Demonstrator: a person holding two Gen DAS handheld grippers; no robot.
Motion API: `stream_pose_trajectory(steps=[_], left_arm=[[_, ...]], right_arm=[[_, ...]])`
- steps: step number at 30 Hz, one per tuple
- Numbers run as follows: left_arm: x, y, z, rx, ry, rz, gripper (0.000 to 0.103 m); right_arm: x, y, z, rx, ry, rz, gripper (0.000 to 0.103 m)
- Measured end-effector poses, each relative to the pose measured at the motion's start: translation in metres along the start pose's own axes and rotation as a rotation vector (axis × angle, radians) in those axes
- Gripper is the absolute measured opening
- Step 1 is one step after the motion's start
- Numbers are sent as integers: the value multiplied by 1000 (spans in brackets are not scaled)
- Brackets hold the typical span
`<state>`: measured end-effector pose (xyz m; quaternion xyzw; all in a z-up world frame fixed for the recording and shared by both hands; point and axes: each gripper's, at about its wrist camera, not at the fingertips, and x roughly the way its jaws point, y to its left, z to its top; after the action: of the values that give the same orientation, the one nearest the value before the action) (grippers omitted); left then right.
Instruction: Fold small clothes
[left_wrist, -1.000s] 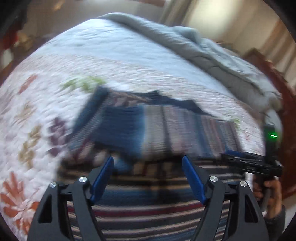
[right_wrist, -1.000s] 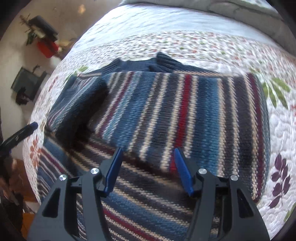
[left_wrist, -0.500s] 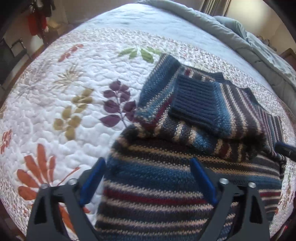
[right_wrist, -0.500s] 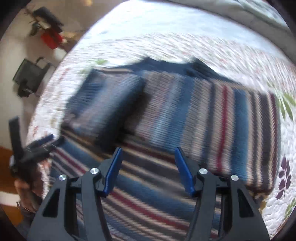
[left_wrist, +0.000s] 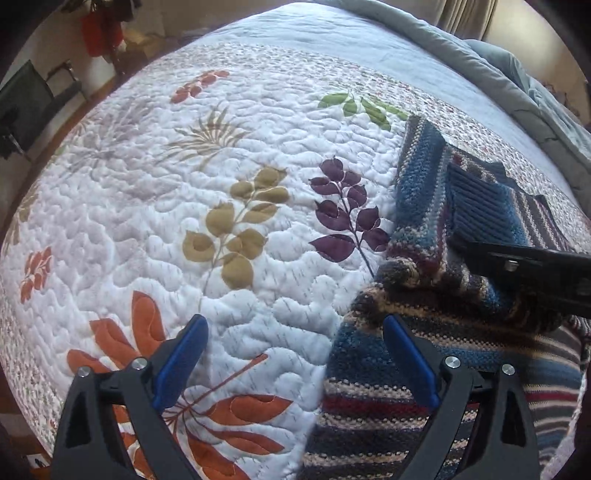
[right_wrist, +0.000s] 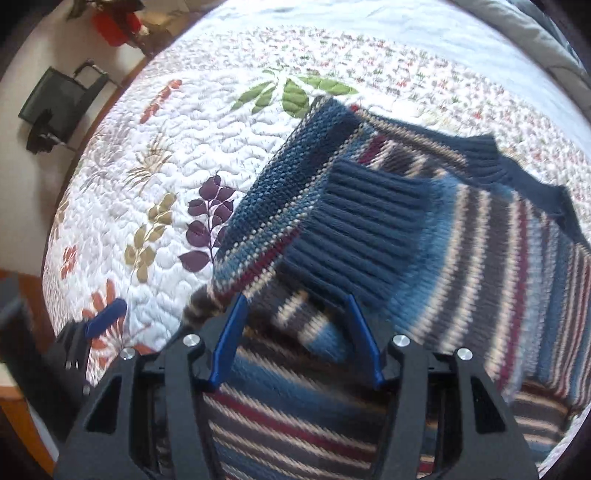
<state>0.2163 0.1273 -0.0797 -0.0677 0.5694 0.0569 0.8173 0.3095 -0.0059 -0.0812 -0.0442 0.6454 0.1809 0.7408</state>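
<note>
A striped knit sweater (right_wrist: 480, 236) in blue, cream, maroon and grey lies on the quilt, one sleeve with a ribbed navy cuff (right_wrist: 354, 229) folded across its body. It also shows at the right of the left wrist view (left_wrist: 424, 206). My right gripper (right_wrist: 295, 314) is open and empty, low over the folded sleeve near the cuff. My left gripper (left_wrist: 291, 332) is open and empty over the quilt, straddling the sweater's left edge. The right gripper's black body crosses the left wrist view (left_wrist: 532, 266). The left gripper's blue finger shows in the right wrist view (right_wrist: 105, 319).
A white floral quilt (left_wrist: 221, 166) covers the bed. A grey duvet (left_wrist: 480, 70) is bunched along the far side. A dark chair (right_wrist: 59, 103) and red object (right_wrist: 116, 22) stand on the floor beyond the bed's left edge.
Both grippers moved left along the sweater. My left one now hangs mostly over bare quilt at the sweater's edge. My right one came over the folded sleeve and cuff. Both stayed open.
</note>
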Motion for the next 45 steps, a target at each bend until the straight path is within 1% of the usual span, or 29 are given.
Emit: stream_pose_trajectory(steps=[3,5,6,7,8,9,10,11,12,15,17,19,22,23,25,26,27,28,29,30,33,35,36,38,39,40,42,45], left_arm=[[-1,-2,2,1,7,-7,96],[-4,2,5,3,-16,20,96],[-6,3,6,-2,-24,34,96],[-7,7,7,-13,-31,41,96],[-8,8,7,-18,-33,36,96],[-8,9,6,-20,-30,29,96],[-7,9,6,-21,-26,18,96],[-6,8,6,-24,-23,14,96],[-5,8,6,-25,-22,15,96],[-3,3,4,-22,-18,15,96],[-3,-2,2,-17,-22,6,96],[-4,-9,1,-5,-30,6,96],[-5,-20,0,19,-46,23,96],[-5,-23,-1,23,-47,25,96],[-3,-29,-2,23,-48,25,96],[-2,-32,-3,24,-48,22,96],[-2,-35,-4,28,-48,17,96],[-1,-40,-4,35,-48,11,96],[-1,-44,-4,41,-51,8,96],[-1,-48,-5,47,-53,9,96],[0,-63,-7,73,-66,16,96],[1,-69,-8,81,-71,16,96],[1,-73,-9,85,-74,12,96],[1,-78,-10,91,-78,4,96],[1,-79,-10,93,-81,2,96],[1,-80,-11,94,-86,-1,96],[0,-81,-11,90,-92,-4,96],[1,-80,-11,71,-90,-23,96]], right_arm=[[16,-2,8,35,17,-33,56],[24,-5,11,45,29,-56,51],[27,-9,13,57,31,-57,41],[27,-14,14,74,27,-50,37],[25,-19,14,87,18,-14,32],[22,-22,14,92,13,7,13],[17,-28,12,104,11,24,10],[11,-33,10,115,1,41,10],[0,-40,6,120,-19,76,10],[-31,-60,-7,116,-75,79,10],[-55,-85,-21,133,-117,76,10],[-76,-114,-34,165,-160,56,10],[-102,-162,-52,206,-215,-7,10],[-108,-187,-62,245,-230,-14,10],[-111,-225,-79,300,-218,-30,16],[-112,-254,-90,330,-202,-87,19],[-111,-265,-95,348,-190,-135,35],[-109,-285,-104,377,-169,-211,47],[-107,-300,-111,400,-160,-245,48],[-105,-314,-118,422,-150,-249,48],[-107,-347,-129,512,-169,-153,49],[-110,-356,-128,534,-192,-102,56],[-112,-360,-127,536,-205,-96,60],[-116,-366,-124,530,-221,-94,64],[-113,-368,-122,520,-214,-92,68],[-111,-367,-117,513,-200,-89,70],[-104,-366,-113,522,-202,-78,70],[-109,-370,-117,568,-234,-17,71]])
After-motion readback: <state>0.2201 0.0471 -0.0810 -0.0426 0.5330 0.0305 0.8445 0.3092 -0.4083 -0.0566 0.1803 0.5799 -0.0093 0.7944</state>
